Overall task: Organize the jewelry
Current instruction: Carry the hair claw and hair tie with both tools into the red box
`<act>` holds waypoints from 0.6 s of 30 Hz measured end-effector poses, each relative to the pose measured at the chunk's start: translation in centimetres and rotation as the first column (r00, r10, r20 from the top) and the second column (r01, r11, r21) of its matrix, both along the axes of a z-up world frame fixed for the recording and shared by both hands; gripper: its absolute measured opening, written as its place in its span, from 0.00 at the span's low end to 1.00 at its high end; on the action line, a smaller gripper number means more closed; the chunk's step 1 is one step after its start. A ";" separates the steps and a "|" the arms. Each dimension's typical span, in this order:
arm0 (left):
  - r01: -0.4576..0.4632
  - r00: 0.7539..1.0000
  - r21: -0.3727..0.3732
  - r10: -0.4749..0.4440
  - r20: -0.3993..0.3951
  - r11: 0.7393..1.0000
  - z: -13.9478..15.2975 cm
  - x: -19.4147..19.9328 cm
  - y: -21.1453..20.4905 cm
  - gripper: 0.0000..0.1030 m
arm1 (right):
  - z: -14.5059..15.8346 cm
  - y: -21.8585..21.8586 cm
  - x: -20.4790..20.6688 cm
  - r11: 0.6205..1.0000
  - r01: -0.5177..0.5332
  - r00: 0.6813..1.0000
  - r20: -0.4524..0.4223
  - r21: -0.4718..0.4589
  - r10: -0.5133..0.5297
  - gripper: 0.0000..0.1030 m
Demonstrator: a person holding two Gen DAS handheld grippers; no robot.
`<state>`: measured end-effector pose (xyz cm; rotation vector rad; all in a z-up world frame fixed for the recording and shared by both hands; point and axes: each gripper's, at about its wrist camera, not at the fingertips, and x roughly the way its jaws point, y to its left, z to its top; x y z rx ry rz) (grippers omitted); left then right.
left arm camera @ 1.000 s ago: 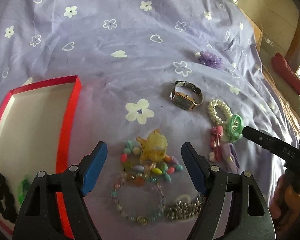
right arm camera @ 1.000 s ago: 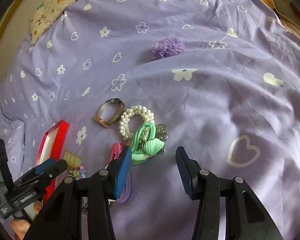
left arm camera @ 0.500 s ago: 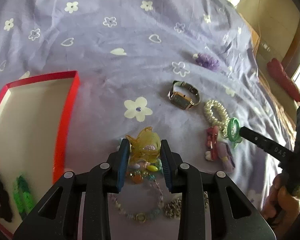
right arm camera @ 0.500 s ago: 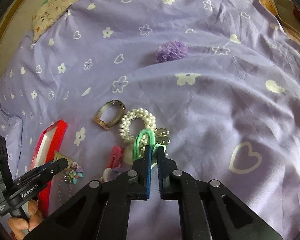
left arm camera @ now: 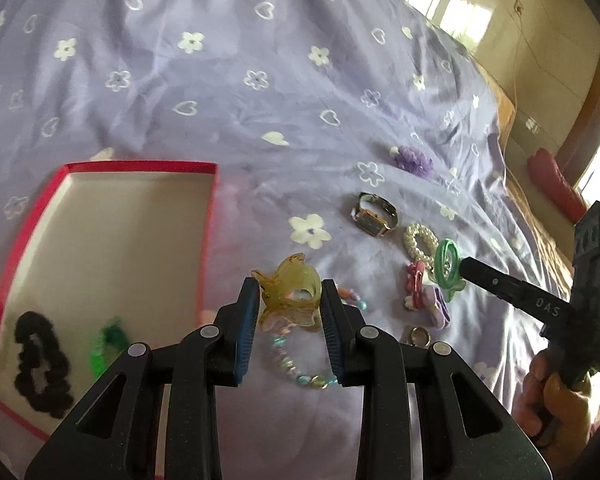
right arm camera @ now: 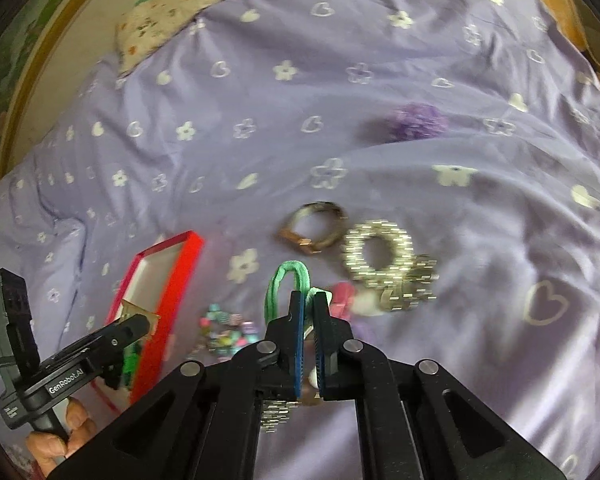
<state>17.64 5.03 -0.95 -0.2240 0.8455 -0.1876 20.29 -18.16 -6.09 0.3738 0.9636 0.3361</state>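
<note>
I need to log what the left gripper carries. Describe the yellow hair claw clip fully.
The yellow hair claw clip is translucent amber plastic with a winged, butterfly-like outline and a small hinge pin on its left side. The left gripper has its jaws shut on both of its sides, holding it upright above the beaded bracelet and purple bedsheet, right of the red box.

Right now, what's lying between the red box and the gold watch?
In the left wrist view, only bare purple bedsheet with one white flower print lies between the red box and the gold watch.
</note>
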 end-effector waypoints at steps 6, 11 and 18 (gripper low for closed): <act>-0.052 0.999 0.000 0.052 0.016 0.999 0.9 -1.3 3.2 0.28 | 0.9 3.6 -0.1 0.997 -0.069 0.998 0.012 0.022 0.069 0.04; -0.098 0.995 0.006 0.098 0.017 0.995 1.0 -2.0 6.1 0.28 | 1.1 7.2 -0.2 0.991 -0.130 0.992 0.012 0.034 0.129 0.04; -0.158 0.987 0.011 0.158 0.016 0.987 0.8 -2.4 9.6 0.28 | 1.3 11.9 0.1 0.977 -0.207 0.978 0.018 0.043 0.207 0.04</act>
